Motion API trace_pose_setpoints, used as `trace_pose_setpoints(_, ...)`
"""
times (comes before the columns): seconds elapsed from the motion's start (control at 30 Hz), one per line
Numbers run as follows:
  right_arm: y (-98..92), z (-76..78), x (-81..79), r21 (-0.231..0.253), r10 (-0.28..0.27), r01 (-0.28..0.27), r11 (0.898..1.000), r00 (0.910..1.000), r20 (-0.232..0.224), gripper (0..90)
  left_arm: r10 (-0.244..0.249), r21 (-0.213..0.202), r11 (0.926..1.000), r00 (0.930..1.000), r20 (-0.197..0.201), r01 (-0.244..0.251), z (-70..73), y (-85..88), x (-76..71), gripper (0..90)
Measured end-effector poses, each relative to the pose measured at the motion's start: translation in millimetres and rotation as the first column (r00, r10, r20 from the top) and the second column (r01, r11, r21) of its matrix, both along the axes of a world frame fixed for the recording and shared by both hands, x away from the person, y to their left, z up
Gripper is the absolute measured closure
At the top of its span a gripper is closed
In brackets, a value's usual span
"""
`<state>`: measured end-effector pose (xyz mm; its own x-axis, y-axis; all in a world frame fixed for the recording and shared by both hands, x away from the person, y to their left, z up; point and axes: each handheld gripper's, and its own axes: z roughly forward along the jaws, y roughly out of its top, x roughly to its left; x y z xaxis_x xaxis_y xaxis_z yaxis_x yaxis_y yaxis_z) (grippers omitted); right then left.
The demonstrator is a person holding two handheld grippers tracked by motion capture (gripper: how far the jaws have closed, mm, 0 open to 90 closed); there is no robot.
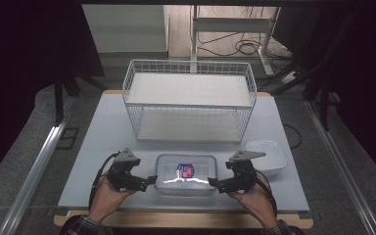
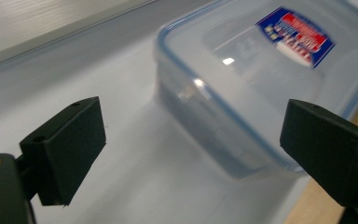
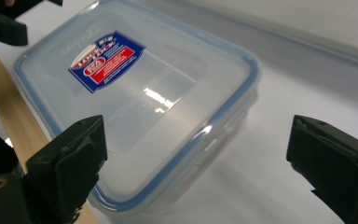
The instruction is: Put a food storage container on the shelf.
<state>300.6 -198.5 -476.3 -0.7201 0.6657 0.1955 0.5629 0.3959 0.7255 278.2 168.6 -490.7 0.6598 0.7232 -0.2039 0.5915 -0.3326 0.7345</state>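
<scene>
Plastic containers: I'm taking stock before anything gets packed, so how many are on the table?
2. A lidded clear container with a blue-edged lid and red-blue label sits at the near edge between the two tools. A smaller white tub sits to its right, lidless. The wire basket looks empty.

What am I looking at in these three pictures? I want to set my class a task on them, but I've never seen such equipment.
A person sits at a white table, holding a hand tool with two black jaws in each hand: the left gripper and the right gripper. One picture looks down from above; the other two come from cameras riding on each gripper. Between the grippers lies a clear lidded box with a red-and-blue label. Behind it stands a wire basket, and a small white tray lies at the right. Both grippers are open and hold nothing.
</scene>
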Motion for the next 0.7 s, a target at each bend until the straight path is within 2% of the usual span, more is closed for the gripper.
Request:
trace_pose_setpoints(0.1,5.4,-1.2,2.8,0.002,0.004,-0.004,1.000,0.9998,-0.021,5.4,-0.040,-0.002,0.9992,0.9987,-0.032,0.040,-1.5,-9.9,8.0,6.7)
trace_pose_setpoints(0.17,7.1,-3.6,7.5,0.012,0.000,0.000,1.000,0.9993,-0.038,6.0,-0.067,-0.023,0.9976,0.9950,-0.074,0.065,-5.8,-17.1,16.6,5.7)
trace_pose_setpoints(0.2,7.9,-5.7,10.3,0.027,0.000,0.002,1.000,0.9980,-0.063,6.1,-0.079,-0.046,0.9961,0.9923,-0.095,0.075,-8.2,-19.1,20.8,4.8)
trace_pose_setpoints(0.27,9.3,-10.2,14.7,0.051,0.013,-0.007,0.999,0.9941,-0.107,6.6,-0.107,-0.098,0.9909,0.9823,-0.153,0.093,-13.8,-21.6,28.2,1.9)
trace_pose_setpoints(0.33,11.0,-15.7,18.3,0.074,0.022,-0.011,0.997,0.9892,-0.145,6.5,-0.123,-0.147,0.9842,0.9774,-0.172,0.098,-19.2,-22.3,31.1,0.7)
trace_pose_setpoints(0.4,12.4,-19.4,21.6,0.109,0.027,-0.007,0.994,0.9824,-0.185,6.6,-0.165,-0.210,0.9704,0.9623,-0.217,0.119,-26.9,-22.1,34.1,0.6)
trace_pose_setpoints(0.43,13.0,-20.6,22.7,0.118,0.031,-0.007,0.993,0.9792,-0.201,6.5,-0.161,-0.232,0.9670,0.9589,-0.234,0.105,-29.7,-22.6,34.3,0.0)
trace_pose_setpoints(0.47,14.2,-22.1,23.7,0.124,0.027,0.000,0.992,0.9757,-0.218,5.2,-0.161,-0.241,0.9651,0.9581,-0.237,0.102,-30.9,-21.7,33.6,0.0)
trace_pose_setpoints(0.53,14.2,-23.4,24.7,0.137,0.015,0.020,0.990,0.9682,-0.250,6.4,-0.170,-0.224,0.9678,0.9545,-0.245,0.115,-29.3,-21.7,31.5,0.0)
trace_pose_setpoints(0.6,10.9,-22.7,24.5,0.145,0.012,0.031,0.989,0.9580,-0.286,10.9,-0.163,-0.212,0.9706,0.9581,-0.235,0.113,-26.5,-19.9,26.4,3.2)
trace_pose_setpoints(0.63,9.1,-22.2,24.3,0.148,0.006,0.042,0.988,0.9501,-0.312,13.4,-0.163,-0.210,0.9710,0.9585,-0.234,0.114,-25.4,-18.4,23.7,5.2)
trace_pose_setpoints(0.7,5.0,-21.1,22.3,0.160,0.011,0.045,0.986,0.9417,-0.336,19.6,-0.162,-0.219,0.9694,0.9587,-0.234,0.110,-24.9,-14.3,19.1,8.9)
